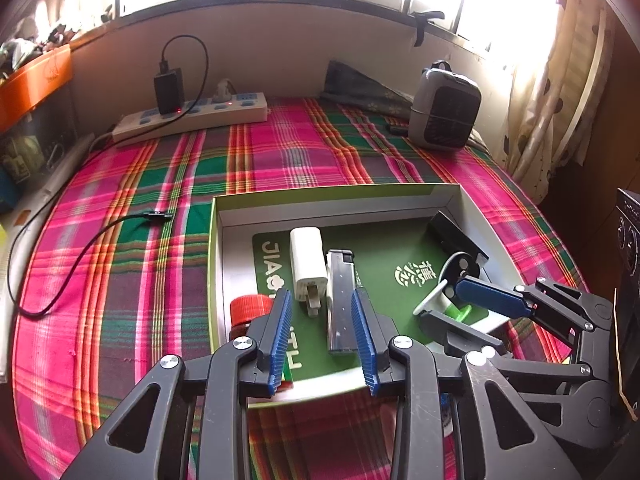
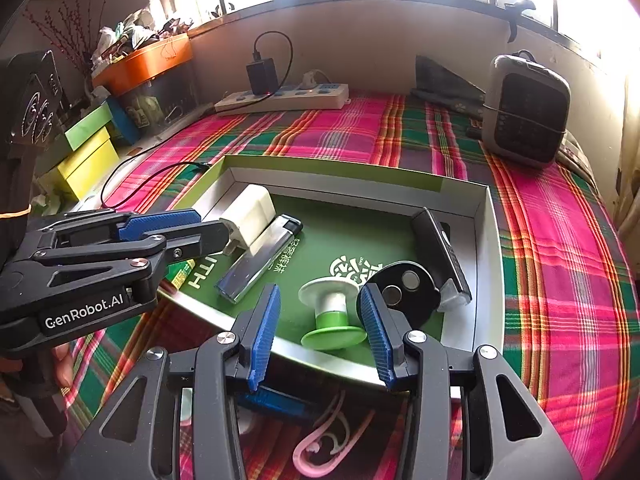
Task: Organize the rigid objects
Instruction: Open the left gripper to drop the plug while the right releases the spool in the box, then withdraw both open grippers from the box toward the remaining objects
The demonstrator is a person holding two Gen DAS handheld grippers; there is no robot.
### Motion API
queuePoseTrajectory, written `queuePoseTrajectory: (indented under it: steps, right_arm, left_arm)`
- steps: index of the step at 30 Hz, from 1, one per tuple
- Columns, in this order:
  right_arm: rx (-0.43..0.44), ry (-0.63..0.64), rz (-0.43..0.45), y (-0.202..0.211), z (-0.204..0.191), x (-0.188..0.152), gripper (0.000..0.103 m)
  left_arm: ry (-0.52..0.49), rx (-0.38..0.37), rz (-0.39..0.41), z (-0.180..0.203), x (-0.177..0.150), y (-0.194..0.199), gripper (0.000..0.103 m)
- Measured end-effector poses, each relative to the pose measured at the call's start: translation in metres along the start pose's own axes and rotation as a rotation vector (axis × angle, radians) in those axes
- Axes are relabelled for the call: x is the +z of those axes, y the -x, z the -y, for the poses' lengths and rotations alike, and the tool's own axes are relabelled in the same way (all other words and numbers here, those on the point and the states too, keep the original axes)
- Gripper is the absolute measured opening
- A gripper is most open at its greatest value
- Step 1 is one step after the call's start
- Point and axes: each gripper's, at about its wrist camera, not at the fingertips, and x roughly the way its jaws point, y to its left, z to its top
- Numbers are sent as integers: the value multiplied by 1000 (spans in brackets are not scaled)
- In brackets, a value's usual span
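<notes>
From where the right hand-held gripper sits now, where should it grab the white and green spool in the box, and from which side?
Take the spool by its narrow middle barrel, between the white flange and the green flange. It lies tilted with the green flange toward the near box wall, so come from above and slightly from the near side, jaws straddling the barrel. The flanges would probably keep it from slipping out.

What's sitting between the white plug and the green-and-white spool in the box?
A clear lighter lies beside the white plug; from it to the spool the green box floor is bare, clearest in the right wrist view.
</notes>
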Motion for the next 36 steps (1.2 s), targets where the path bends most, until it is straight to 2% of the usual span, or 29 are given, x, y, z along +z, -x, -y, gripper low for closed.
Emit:
queuePoseTrajectory:
  steps: [22, 25, 29, 32, 36]
  right_arm:
    - [-24, -29, 54, 33, -10, -16, 43]
    - [-29, -32, 61, 38, -12, -20, 43]
    - [-50, -37, 71, 45, -13, -26, 44]
    - [-52, -53, 79, 51, -11, -30, 44]
    - [-85, -60, 90, 59, -8, -35, 44]
  left_arm:
    - [15, 46, 54, 10, -35, 42, 34]
    - [6, 97, 71, 14, -42, 49, 35]
    - [17, 100, 76, 14, -49, 54, 36]
    - [0, 152, 92, 19, -55, 59, 36]
    - [21, 163, 104, 21, -63, 64, 36]
